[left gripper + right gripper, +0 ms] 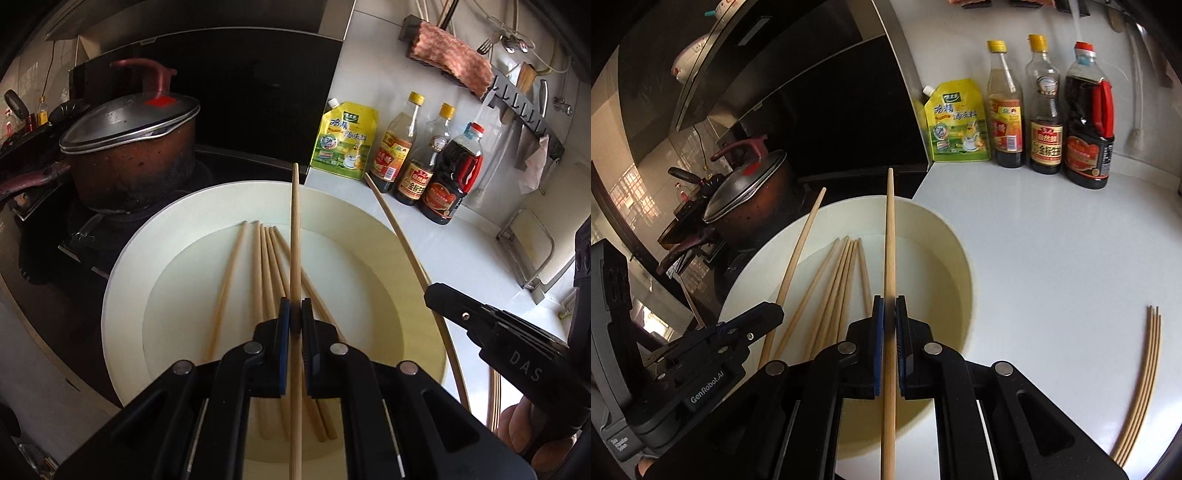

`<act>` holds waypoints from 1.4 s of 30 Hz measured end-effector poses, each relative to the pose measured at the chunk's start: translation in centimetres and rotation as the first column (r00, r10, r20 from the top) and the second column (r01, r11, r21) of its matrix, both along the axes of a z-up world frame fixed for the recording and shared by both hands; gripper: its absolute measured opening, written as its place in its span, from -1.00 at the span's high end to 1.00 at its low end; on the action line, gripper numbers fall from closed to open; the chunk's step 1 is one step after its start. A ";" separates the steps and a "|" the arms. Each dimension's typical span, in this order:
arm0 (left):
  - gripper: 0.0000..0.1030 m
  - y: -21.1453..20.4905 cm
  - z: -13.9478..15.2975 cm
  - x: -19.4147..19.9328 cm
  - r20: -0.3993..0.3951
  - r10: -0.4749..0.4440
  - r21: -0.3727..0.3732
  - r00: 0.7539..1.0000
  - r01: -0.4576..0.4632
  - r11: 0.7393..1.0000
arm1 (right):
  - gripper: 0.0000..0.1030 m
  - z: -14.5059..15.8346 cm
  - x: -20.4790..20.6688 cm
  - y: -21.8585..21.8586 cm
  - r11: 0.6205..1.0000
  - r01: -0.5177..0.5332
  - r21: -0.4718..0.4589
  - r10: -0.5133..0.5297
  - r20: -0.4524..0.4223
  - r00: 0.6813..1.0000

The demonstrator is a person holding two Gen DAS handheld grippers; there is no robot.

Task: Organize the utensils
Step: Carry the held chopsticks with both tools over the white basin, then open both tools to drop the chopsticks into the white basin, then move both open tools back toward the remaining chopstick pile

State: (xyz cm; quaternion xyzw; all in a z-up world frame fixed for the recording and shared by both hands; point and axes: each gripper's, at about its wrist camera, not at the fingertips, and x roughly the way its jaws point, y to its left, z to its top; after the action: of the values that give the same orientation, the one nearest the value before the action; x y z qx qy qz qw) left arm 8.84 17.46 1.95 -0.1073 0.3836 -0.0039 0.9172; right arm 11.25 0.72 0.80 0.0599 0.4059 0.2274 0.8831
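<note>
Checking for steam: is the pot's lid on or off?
On. The lid sits tilted on the pot, not fully seated.

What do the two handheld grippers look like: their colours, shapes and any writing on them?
Both are black plastic with angular linkage arms, round silver pivot pins and blue pads inside the fingers. The left gripper carries white "GenRobot.AI" lettering and a grey body with a small label. The right gripper shows the letters "DAS". No cables or sleeves show.
</note>
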 end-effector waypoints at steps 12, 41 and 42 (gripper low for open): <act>0.71 2.6 -2.4 1.7 -0.071 0.046 -0.012 0.996 -0.047 0.999 | 0.85 -2.4 1.3 3.9 0.995 -0.030 -0.090 0.026 -0.051 0.998; -0.03 -0.5 -0.2 -4.2 -0.019 0.062 0.016 0.998 -0.061 0.998 | 0.61 -0.4 -4.6 -3.1 0.998 0.060 0.020 -0.060 -0.001 0.998; -0.03 -0.8 -0.2 -4.3 -0.020 0.057 0.017 0.998 -0.057 0.998 | 0.59 -0.4 -4.8 -3.4 0.998 0.065 0.023 -0.065 -0.002 0.998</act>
State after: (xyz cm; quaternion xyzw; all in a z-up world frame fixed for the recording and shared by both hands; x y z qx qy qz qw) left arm 4.56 16.61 1.74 -0.1106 0.3899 0.0266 0.9138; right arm 6.47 -2.68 0.39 0.0835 0.4016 0.2032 0.8891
